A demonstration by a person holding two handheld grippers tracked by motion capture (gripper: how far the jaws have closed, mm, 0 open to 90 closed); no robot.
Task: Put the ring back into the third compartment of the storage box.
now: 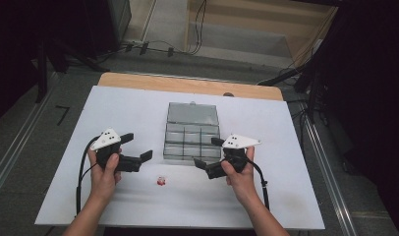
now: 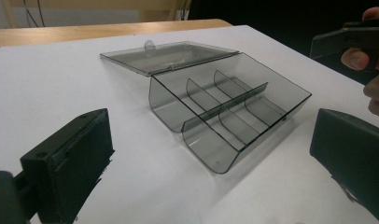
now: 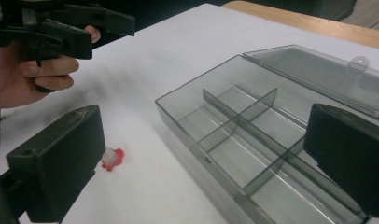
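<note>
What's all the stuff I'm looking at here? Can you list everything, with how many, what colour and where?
Compartment box: one, clear smoky grey, middle of the board, lid open and laid flat behind it, compartments empty.
Small piece: one, red and white, on the board in front of the box, between the two grippers; too small to identify.
Board: one, white, covering most of the table.
Table: one, wooden, its far edge showing beyond the board.
Cables: several, black, on the floor beyond the table.
Left gripper: one, black, jaws open, left of the box.
Right gripper: one, black, jaws open, at the box's right front corner.
</note>
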